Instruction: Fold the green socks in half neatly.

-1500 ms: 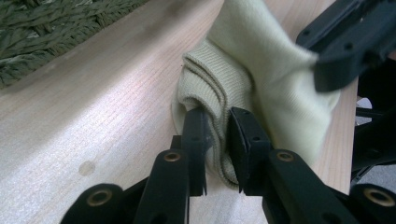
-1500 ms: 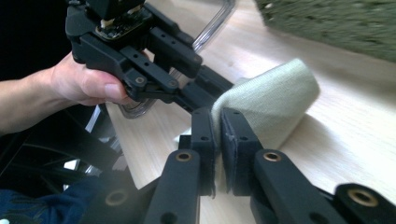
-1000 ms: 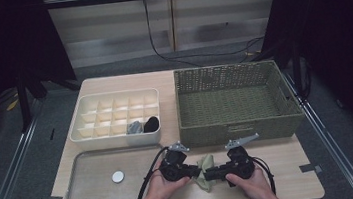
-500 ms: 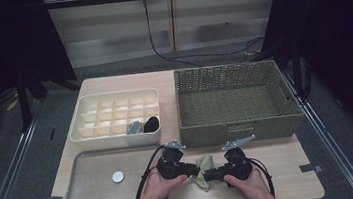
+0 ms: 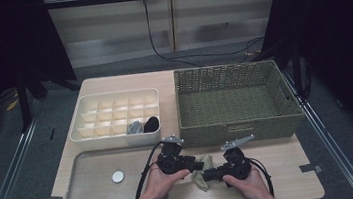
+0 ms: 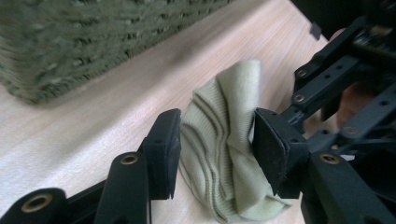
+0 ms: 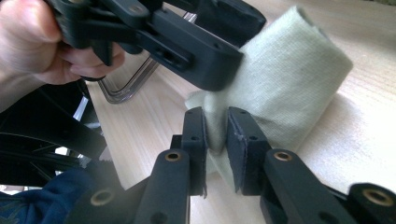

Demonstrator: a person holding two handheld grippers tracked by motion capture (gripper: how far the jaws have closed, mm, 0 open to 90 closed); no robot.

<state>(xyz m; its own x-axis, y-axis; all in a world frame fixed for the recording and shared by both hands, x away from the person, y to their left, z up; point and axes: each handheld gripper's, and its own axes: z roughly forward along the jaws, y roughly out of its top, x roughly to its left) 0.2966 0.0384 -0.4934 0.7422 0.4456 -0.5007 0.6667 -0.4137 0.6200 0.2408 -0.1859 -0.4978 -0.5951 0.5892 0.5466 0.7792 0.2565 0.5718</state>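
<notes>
Folding seems partway: my right gripper [image 7: 215,135] pinches the pale green sock [image 7: 285,79] on the table [image 5: 282,165] before the wicker basket [image 5: 234,98], my left gripper [image 6: 217,140] just opened around it; stowing remains.

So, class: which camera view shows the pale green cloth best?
The left gripper view: the cloth sits large and sharp there, ribbing clear, between the left gripper and its open jaws. The right gripper view shows its folded end pinched by the right gripper. The high view shows a small patch.
</notes>
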